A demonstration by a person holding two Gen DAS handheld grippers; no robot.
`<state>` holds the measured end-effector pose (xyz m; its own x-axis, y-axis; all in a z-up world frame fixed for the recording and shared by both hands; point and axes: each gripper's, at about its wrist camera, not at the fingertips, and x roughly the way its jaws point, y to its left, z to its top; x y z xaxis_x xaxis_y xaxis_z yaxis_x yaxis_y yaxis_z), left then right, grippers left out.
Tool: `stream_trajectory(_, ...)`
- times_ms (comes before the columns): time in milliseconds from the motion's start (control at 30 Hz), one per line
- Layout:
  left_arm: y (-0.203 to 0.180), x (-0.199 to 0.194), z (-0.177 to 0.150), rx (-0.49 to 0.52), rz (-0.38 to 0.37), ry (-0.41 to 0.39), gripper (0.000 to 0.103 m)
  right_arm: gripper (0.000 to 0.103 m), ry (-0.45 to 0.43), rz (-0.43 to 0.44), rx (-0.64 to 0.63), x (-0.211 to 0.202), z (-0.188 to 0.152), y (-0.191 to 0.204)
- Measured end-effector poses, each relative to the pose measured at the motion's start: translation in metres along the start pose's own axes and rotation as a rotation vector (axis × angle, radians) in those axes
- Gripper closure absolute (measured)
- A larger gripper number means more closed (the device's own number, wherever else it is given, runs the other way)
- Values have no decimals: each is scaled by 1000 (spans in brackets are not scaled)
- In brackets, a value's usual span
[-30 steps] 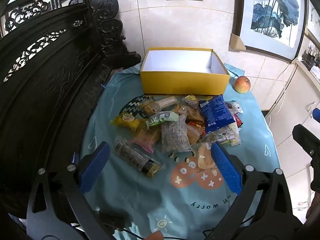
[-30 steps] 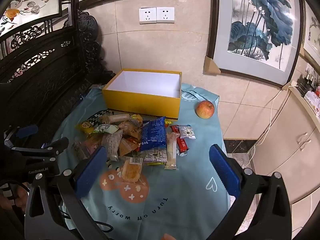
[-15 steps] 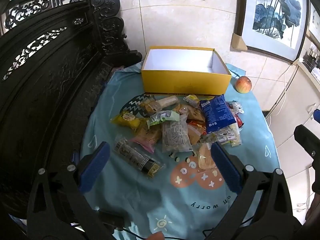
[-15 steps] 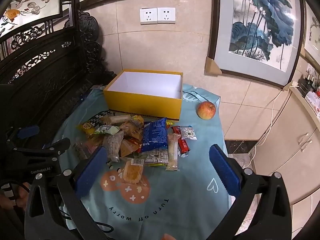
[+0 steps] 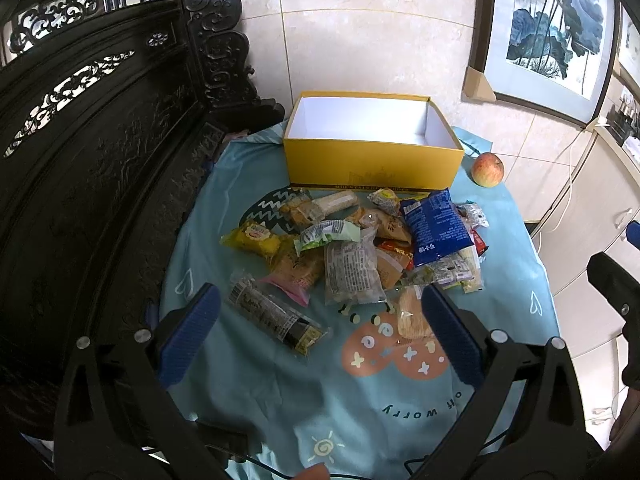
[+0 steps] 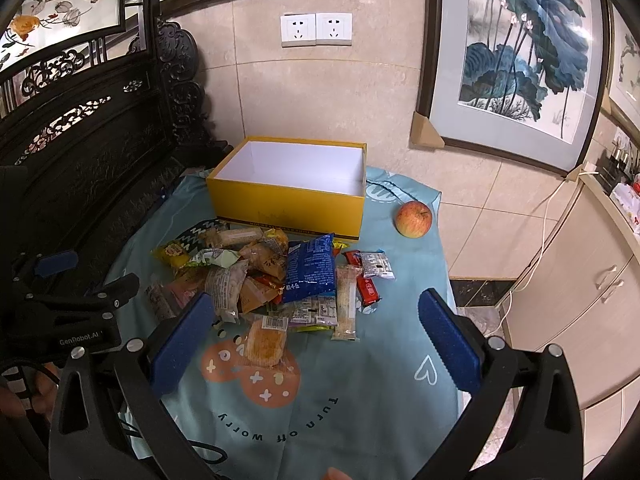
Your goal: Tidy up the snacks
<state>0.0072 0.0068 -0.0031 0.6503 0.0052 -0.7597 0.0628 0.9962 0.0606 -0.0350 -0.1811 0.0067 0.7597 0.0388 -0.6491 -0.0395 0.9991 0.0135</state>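
Observation:
A heap of wrapped snacks lies mid-table on a teal cloth (image 5: 248, 396): a blue bag (image 5: 434, 226) (image 6: 310, 268), a yellow packet (image 5: 252, 236), a dark long packet (image 5: 276, 316), a round cracker pack (image 5: 410, 314) (image 6: 266, 340). Behind the heap stands an empty yellow box (image 5: 374, 160) (image 6: 288, 202) with a white inside. My left gripper (image 5: 320, 336) hovers open above the near side of the heap, holding nothing. My right gripper (image 6: 312, 340) is open too, over the heap's right front. The left gripper body also shows at the left edge of the right wrist view.
A red-yellow apple (image 5: 487, 169) (image 6: 414, 219) rests at the table's back right corner. A dark carved wooden bench back (image 5: 100, 140) runs along the left. Tiled wall with sockets (image 6: 316, 30) and a framed painting (image 6: 520, 52) behind; cabinets (image 6: 580, 280) to the right.
Both grippers have drifted slightly forward and upward; the box and snacks sit a touch lower in view. Nothing on the table has moved, and both stay open.

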Motion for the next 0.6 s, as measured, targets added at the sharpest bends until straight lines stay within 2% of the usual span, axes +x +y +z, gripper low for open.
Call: stream_trajectory(600,0,2,0,2,1,-1,2,1,0,-3,-7,1,1,2)
